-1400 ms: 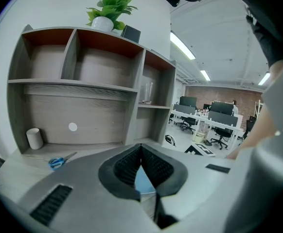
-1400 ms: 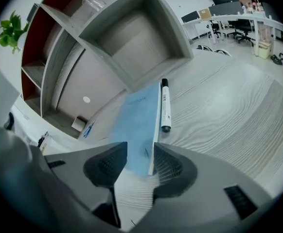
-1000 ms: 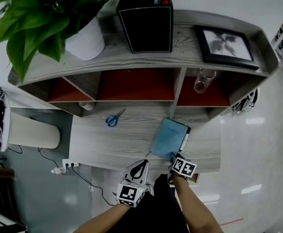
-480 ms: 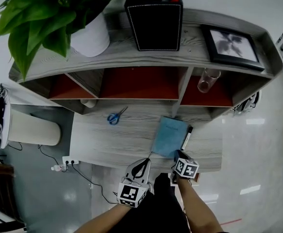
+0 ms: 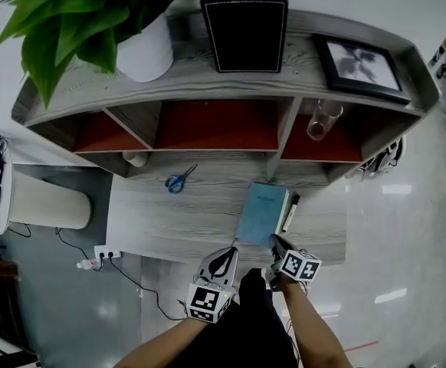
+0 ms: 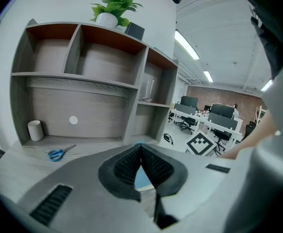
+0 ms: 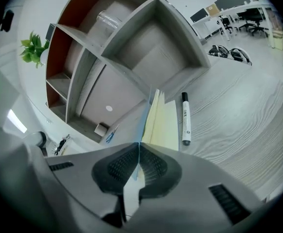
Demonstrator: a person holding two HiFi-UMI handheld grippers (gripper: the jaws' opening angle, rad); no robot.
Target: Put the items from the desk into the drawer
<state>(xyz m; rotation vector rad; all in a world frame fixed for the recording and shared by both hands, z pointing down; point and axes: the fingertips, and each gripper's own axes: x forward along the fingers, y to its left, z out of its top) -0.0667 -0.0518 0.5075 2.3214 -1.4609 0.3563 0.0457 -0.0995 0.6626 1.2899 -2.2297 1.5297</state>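
A blue notebook (image 5: 263,213) lies on the grey desk (image 5: 169,225) with a black marker (image 5: 289,213) along its right side. My right gripper (image 5: 275,244) is at the notebook's near edge; its jaws have just been closing and are shut on the thin blue cover (image 7: 144,123), which stands lifted off the pale pages (image 7: 165,125). The marker (image 7: 185,118) rests to the right of the pages. Blue-handled scissors (image 5: 178,180) lie farther left on the desk. My left gripper (image 5: 233,248) hovers at the desk's front edge, shut with nothing in it, and the scissors (image 6: 59,153) lie to its left.
A shelf unit (image 5: 223,90) stands behind the desk, with a glass (image 5: 320,119) in its right cubby and a white cup (image 5: 135,159) at the lower left. On top are a plant (image 5: 77,21), a black box (image 5: 244,29) and a picture frame (image 5: 359,64). No drawer shows.
The right gripper has closed on the notebook's near edge and risen with it. The notebook looks narrower and tilted. The left gripper stays where it was.
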